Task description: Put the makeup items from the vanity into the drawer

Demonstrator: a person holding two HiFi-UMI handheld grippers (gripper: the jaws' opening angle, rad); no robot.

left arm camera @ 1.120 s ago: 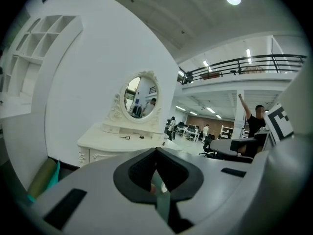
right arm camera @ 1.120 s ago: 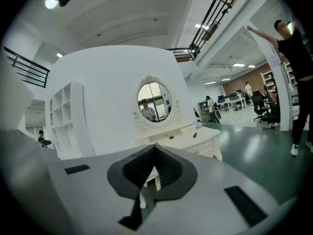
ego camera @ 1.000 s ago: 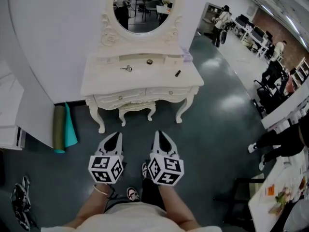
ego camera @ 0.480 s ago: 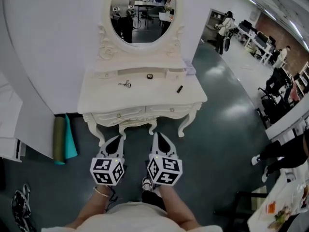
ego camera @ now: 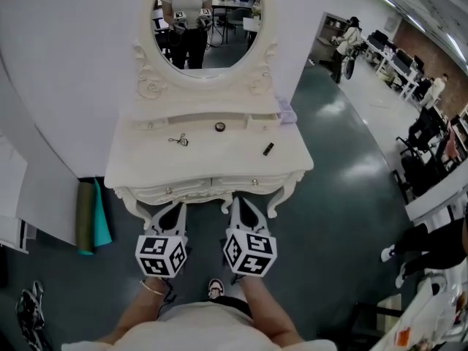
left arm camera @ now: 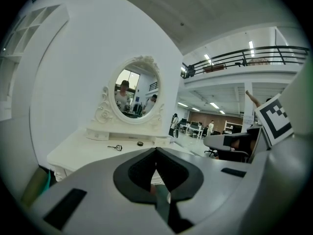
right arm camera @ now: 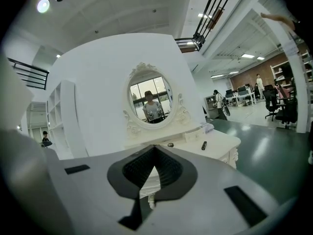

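Hand-held grippers poised at the vanity: in the head view, the left hand-held gripper (ego camera: 175, 209) and the right hand-held gripper (ego camera: 240, 205) sit side by side, tips just short of the white bench (ego camera: 219, 159) and in front of its closed drawers (ego camera: 186, 189). The makeup waits on top, spread well apart — an eyelash curler (ego camera: 178, 140) at the left, a small round pot (ego camera: 219, 126) near the back, a dark tube (ego camera: 268, 149) at the right. Both forearms reach straight ahead from the waist, marker cubes facing up, noses tipped slightly down toward the drawer fronts.

Left gripper view: jaws closed tip to tip with nothing between them. The curler and pot lie beyond on the bench top, under the oval mirror (left arm camera: 136, 89).

Right gripper view: jaws likewise pressed together and empty, with the tube and pot ahead.

This looks like the approach, with nothing yet stowed. A drawer probably has to come out first — so one pair of jaws should part before reaching a knob (ego camera: 254, 183), pinch it squarely and pull straight back. The other should keep out of the drawer's path.
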